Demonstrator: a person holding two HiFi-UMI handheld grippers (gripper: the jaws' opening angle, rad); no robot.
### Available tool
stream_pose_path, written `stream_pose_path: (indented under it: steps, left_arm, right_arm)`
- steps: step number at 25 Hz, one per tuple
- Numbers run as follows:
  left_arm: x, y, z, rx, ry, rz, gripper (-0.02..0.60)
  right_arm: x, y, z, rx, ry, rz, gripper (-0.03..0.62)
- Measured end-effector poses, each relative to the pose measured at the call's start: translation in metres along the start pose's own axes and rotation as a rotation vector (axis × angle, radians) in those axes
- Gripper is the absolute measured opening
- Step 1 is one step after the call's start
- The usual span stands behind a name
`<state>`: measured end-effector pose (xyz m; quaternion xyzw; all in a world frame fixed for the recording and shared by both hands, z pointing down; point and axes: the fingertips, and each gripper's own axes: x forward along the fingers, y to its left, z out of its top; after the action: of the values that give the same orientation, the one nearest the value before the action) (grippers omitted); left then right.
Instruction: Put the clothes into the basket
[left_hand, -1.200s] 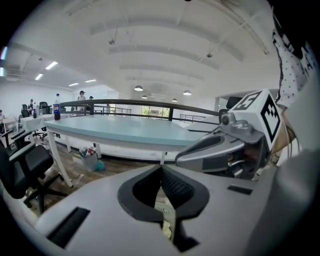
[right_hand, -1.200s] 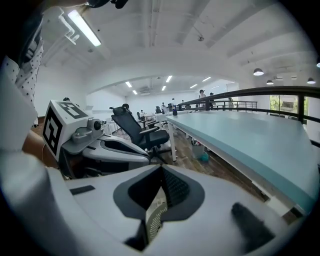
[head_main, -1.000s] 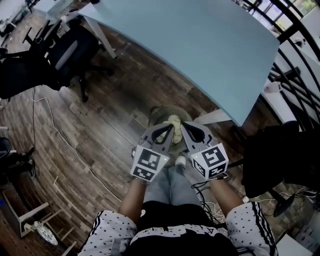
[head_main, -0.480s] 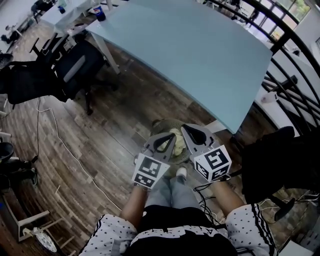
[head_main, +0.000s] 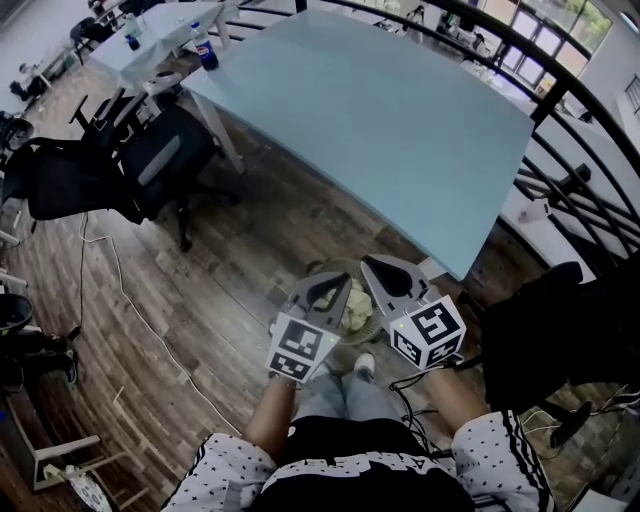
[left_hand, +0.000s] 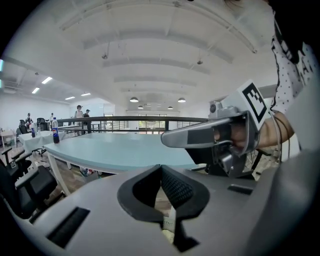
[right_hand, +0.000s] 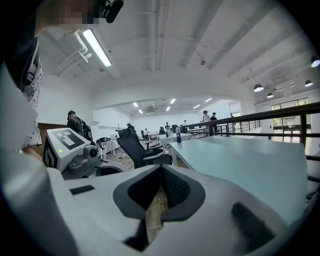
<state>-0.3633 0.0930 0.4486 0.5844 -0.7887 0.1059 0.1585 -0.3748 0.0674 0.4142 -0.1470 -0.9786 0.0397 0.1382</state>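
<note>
Round woven basket (head_main: 322, 270) on wooden floor (head_main: 200, 290), pale crumpled clothes (head_main: 356, 308) inside. Left hand-held gripper (head_main: 338, 283) and right hand-held gripper (head_main: 372, 266) side by side above basket; both pressed together, nothing pinched. Pale blue counter (head_main: 400, 120) just beyond basket.

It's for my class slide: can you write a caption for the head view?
Left gripper and right gripper, both shut and empty, above the basket of clothes by a blue table.
</note>
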Motion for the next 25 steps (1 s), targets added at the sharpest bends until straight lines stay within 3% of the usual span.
stream_pose_path:
  steps: [25]
  left_arm:
    - [-0.019,-0.015,0.082,0.137,-0.105,0.003,0.015]
  right_arm:
    - [-0.035,0.008,0.075,-0.058,-0.116,-0.003,0.028]
